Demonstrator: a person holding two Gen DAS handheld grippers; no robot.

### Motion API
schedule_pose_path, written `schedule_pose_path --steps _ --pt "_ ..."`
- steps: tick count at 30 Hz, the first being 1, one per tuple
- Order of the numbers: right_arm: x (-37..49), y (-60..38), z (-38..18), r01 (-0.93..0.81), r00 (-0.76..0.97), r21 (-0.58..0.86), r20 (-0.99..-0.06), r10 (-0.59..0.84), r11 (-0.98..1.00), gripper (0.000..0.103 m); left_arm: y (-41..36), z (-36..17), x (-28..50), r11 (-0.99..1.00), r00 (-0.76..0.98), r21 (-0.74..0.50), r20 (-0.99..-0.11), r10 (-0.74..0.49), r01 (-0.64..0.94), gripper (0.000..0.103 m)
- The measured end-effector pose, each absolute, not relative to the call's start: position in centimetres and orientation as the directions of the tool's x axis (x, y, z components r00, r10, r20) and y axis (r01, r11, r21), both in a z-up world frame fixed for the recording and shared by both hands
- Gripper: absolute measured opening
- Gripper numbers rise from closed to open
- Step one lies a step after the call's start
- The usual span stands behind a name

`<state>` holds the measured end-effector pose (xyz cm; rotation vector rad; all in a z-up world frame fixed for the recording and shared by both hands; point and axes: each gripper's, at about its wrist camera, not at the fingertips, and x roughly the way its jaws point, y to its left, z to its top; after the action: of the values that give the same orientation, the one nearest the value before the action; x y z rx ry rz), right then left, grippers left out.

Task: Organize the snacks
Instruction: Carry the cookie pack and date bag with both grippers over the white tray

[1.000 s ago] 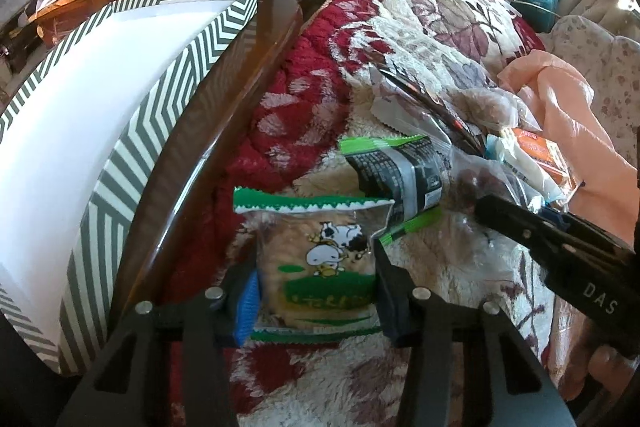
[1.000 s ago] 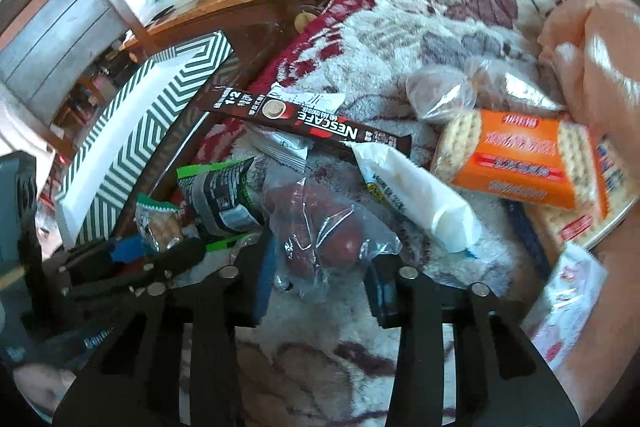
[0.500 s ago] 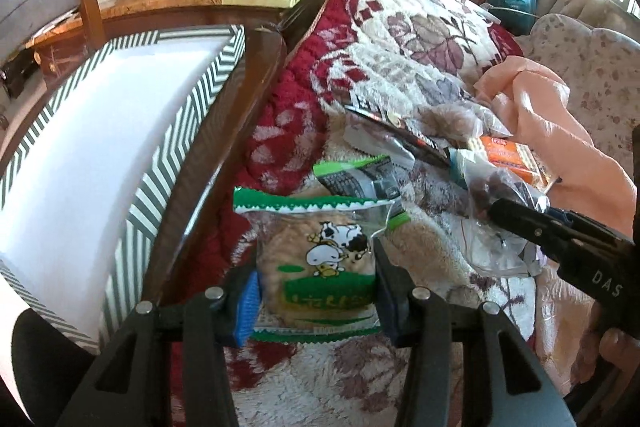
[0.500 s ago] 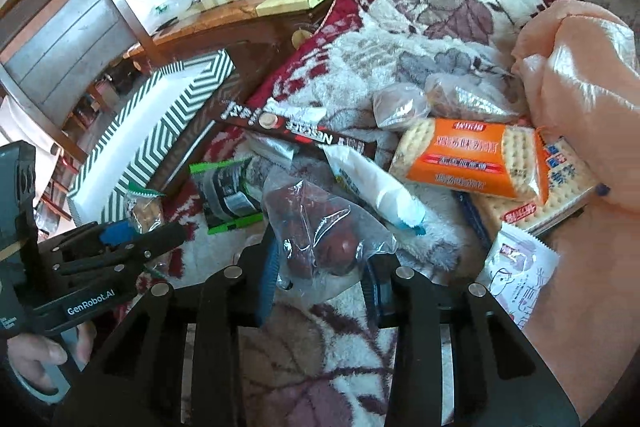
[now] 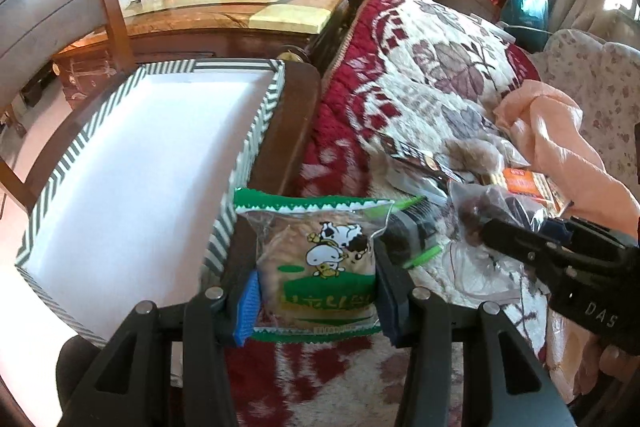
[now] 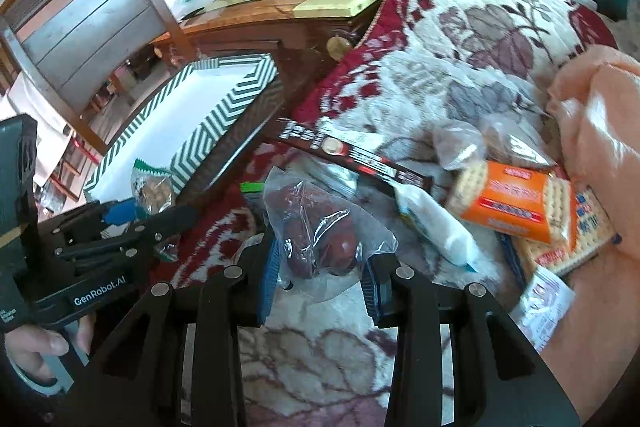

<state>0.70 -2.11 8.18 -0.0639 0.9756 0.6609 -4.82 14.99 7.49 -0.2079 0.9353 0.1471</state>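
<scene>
Red-and-cream floral blanket (image 5: pixel 432 79) covers the surface where the snacks lie, with a glass-topped wooden table (image 5: pixel 224 3) at twelve o'clock beyond it and a peach cloth (image 6: pixel 600 115) bunched at three o'clock.

Seen from the left wrist, the left gripper (image 5: pixel 316 291) is closed partway on a green-edged pastry packet (image 5: pixel 316 263) printed with a cartoon cow; both pads press its sides and the packet hangs clear of the blanket. At nine to ten o'clock from it sits a box (image 5: pixel 248 147) with a white inside and green-and-white chevron walls, its near wall just beside the packet's left edge.

Seen from the right wrist, the right gripper (image 6: pixel 316 275) pinches a clear bag of dark red fruit (image 6: pixel 316 231), its jaws narrow, the bag bulging up between them. Still lying on the blanket at one to three o'clock of that bag are a long dark coffee-stick packet (image 6: pixel 352 159), a white tube-shaped packet (image 6: pixel 436 223), an orange cracker pack (image 6: pixel 516 203) and two small clear bags (image 6: pixel 472 143). A dark packet with green ends (image 5: pixel 408 231) lies between the two grippers. A hand (image 6: pixel 36 347) grips the left tool's handle at eight o'clock.
</scene>
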Motion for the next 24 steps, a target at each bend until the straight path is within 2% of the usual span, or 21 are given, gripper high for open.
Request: schedule_pose_path --steps 24 --pt "1.5 10.7 9.8 -0.722 0.277 0.205 -0.790 0.547 0.661 0.035 26.8 7.2 -3.0 0.914 0.520 -0.117 -0.847 0.113 -0.389 0.051"
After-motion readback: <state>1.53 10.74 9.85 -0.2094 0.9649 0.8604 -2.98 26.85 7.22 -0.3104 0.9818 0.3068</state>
